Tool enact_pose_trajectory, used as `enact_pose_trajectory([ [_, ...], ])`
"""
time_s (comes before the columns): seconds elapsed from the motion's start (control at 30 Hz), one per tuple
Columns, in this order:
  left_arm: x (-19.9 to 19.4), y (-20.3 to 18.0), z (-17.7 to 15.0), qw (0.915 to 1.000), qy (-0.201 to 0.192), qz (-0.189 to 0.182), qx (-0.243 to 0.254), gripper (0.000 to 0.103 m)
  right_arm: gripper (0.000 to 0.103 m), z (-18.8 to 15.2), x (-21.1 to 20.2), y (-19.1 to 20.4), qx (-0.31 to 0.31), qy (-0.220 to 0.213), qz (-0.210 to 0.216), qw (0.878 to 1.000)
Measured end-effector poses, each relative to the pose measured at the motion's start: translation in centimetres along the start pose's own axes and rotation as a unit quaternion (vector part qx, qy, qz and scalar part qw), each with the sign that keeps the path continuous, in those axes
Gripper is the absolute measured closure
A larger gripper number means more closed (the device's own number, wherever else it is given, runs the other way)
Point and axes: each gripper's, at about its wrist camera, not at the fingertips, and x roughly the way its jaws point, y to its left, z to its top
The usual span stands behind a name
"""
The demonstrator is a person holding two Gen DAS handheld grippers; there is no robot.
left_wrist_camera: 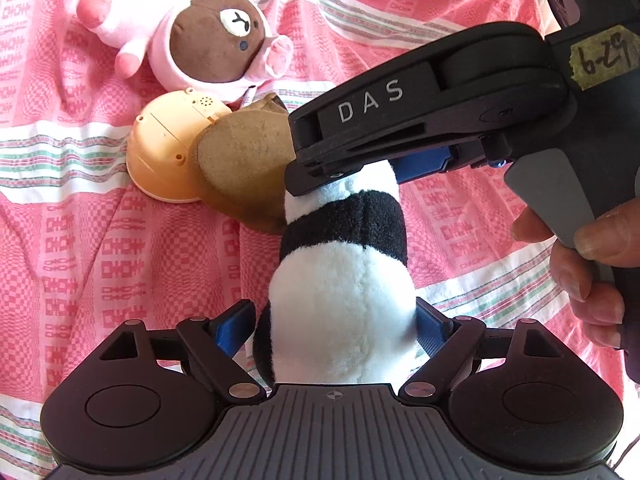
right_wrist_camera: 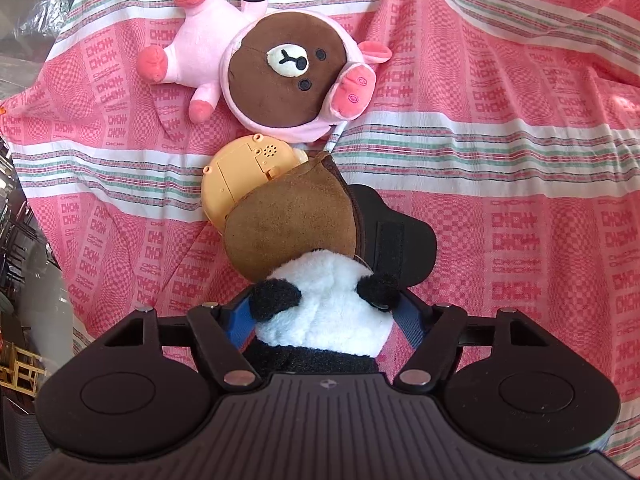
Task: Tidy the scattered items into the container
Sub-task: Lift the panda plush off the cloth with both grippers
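Straddling a black-and-white panda plush (left_wrist_camera: 340,292), both grippers sit over a pink patterned cloth (left_wrist_camera: 120,264) w/ white and green stripes.

The left gripper (left_wrist_camera: 336,324) has its blue pads (left_wrist_camera: 236,326) spread wide on either side of the panda's white lower body. I can't tell whether the pads actually press the fur or just flank it.

The right gripper (right_wrist_camera: 326,316) is set wide around the panda's head end, near the two black ears. Its blue pads (right_wrist_camera: 240,320) look to be touching the fur, but a firm squeeze isn't clear. In the left view, this gripper comes in from the upper right w/ a person's fingers (left_wrist_camera: 588,264) on its trigger.

The panda lies roughly lengthwise btwn the two tools. Its head end is up against a brown suede-like piece (right_wrist_camera: 292,224) that overlaps an orange plastic dome toy (right_wrist_camera: 236,180). Beyond those lies a brown-faced bear plush in a pink pig suit (right_wrist_camera: 276,72). No container shows in either view.

Handling, as a judgement: the panda looks light, soft and squashy, not fragile, w/ grippy fur. It should compress, so the jaws need to close well in. The best hold is likely across the plump white belly or the black band at the shoulders; the ears and limbs are too floppy.
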Motion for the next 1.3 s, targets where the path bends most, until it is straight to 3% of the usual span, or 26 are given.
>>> enact_pose_trajectory([
  [0.17, -0.7, -0.4, 0.8, 0.9999, -0.012, 0.008, 0.001, 0.013, 0.027, 0.1, 0.2, -0.3, 0.011, 0.006, 0.002, 1.000],
  [0.2, -0.6, -0.5, 0.9, 0.9999, -0.011, 0.010, 0.003, 0.017, 0.027, 0.1, 0.2, -0.4, 0.014, 0.006, 0.002, 1.000],
  [0.23, -0.3, -0.4, 0.9, 0.9999, -0.007, 0.010, 0.004, 0.028, 0.027, 0.1, 0.2, -0.4, 0.015, 0.007, 0.002, 1.000],
  [0.27, 0.1, -0.3, 0.9, 1.0000, 0.003, -0.007, 0.000, 0.032, 0.027, 0.1, 0.1, -0.3, 0.016, 0.008, 0.001, 1.000],
  [0.5, 0.2, -0.4, 0.7, 0.9999, -0.002, -0.006, 0.009, 0.033, 0.025, -0.1, -1.2, -0.5, 0.034, 0.005, -0.005, 0.999],
  [0.6, 0.1, -0.4, 0.5, 0.9999, -0.003, -0.009, 0.009, 0.033, 0.020, -0.4, -1.0, 0.0, 0.034, 0.014, 0.003, 0.999],
  [0.67, -0.1, -0.4, 0.2, 0.9999, -0.005, -0.010, 0.007, 0.033, 0.023, -0.4, -0.5, 0.8, 0.020, 0.009, -0.014, 1.000],
  [0.7, -0.1, -0.3, 0.0, 0.9999, -0.006, -0.010, 0.006, 0.033, 0.032, -0.5, -0.4, 0.9, 0.014, 0.005, -0.022, 1.000],
  [0.77, -0.2, -0.1, -0.3, 0.9999, -0.007, -0.012, 0.000, 0.033, 0.034, -0.6, -0.1, 0.9, 0.008, 0.005, -0.017, 1.000],
  [0.93, -0.2, 0.4, -0.2, 0.9997, 0.000, -0.015, -0.019, 0.019, 0.034, -0.7, -0.1, 0.9, 0.008, 0.002, -0.016, 1.000],
  [1.1, 0.6, -0.4, -0.1, 0.9999, 0.014, -0.004, 0.000, 0.015, 0.029, -0.7, 0.0, 0.3, 0.029, 0.008, -0.015, 0.999],
  [1.23, 1.2, -0.6, -0.1, 0.9997, 0.022, 0.005, 0.008, 0.027, 0.026, -1.0, 0.3, 0.0, 0.042, 0.012, -0.015, 0.999],
  [1.3, 1.1, -0.6, -0.1, 0.9997, 0.023, 0.007, 0.011, 0.029, 0.032, -1.2, 0.4, 0.2, 0.036, 0.011, -0.010, 0.999],
])
